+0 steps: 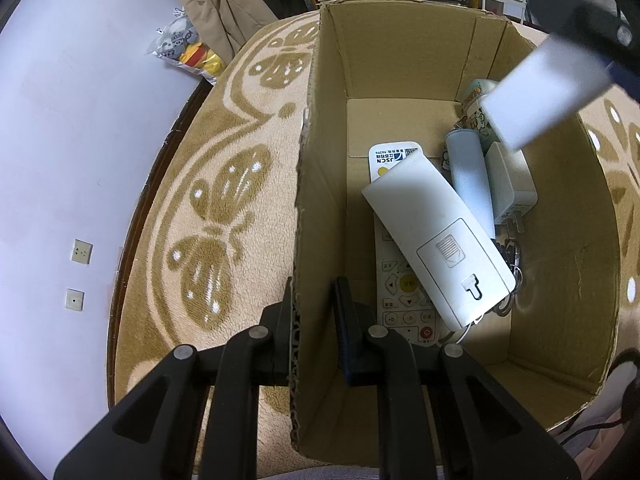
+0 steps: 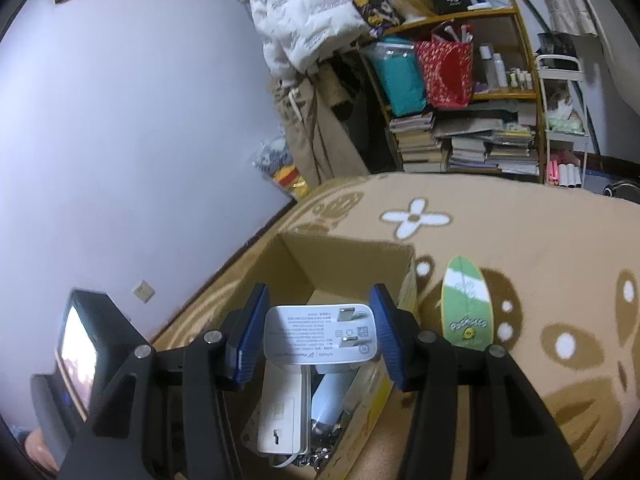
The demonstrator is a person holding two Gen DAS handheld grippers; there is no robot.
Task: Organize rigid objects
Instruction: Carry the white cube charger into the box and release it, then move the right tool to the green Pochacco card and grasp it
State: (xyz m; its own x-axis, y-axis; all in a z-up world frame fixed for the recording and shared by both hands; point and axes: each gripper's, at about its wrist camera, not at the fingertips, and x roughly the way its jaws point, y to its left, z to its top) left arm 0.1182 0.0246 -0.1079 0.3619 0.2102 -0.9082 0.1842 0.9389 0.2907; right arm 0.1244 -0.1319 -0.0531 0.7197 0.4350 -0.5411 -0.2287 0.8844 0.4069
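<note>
Right wrist view: right tongs (image 2: 320, 330) carry white charger (image 2: 320, 334) over cardboard box (image 2: 348, 258); light, rigid, smooth-sided. Left tongs (image 1: 312, 320) clamp near box wall.

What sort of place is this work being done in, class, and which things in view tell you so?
Probably a lived-in room at home: a cluttered bookshelf of stacked books, a white puffer jacket hanging by the wall, and a butterfly-patterned blanket under the cardboard box.
</note>
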